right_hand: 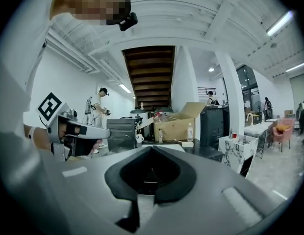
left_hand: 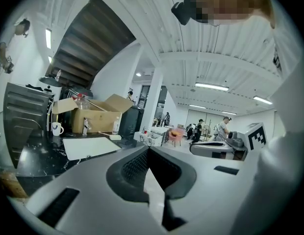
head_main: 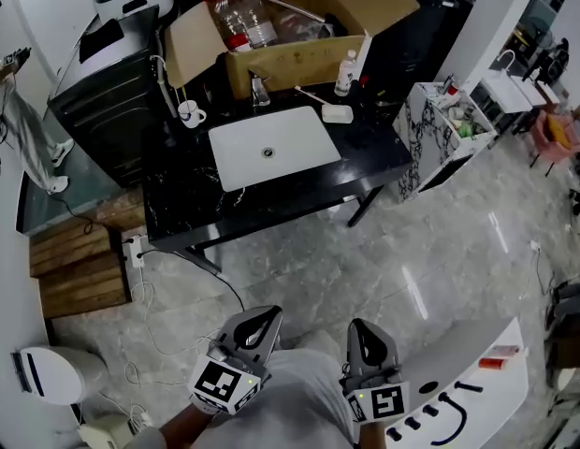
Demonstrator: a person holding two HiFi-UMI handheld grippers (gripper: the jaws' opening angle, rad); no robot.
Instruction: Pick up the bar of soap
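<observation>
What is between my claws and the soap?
In the head view, mostly bare grey floor, then the front edge of the black table. The left claw and the right claw are far from the soap.

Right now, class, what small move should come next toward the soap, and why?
Probably step toward the black table: the soap bar lies beside the sink, well beyond the left tool and right tool, both shut and empty.
</observation>
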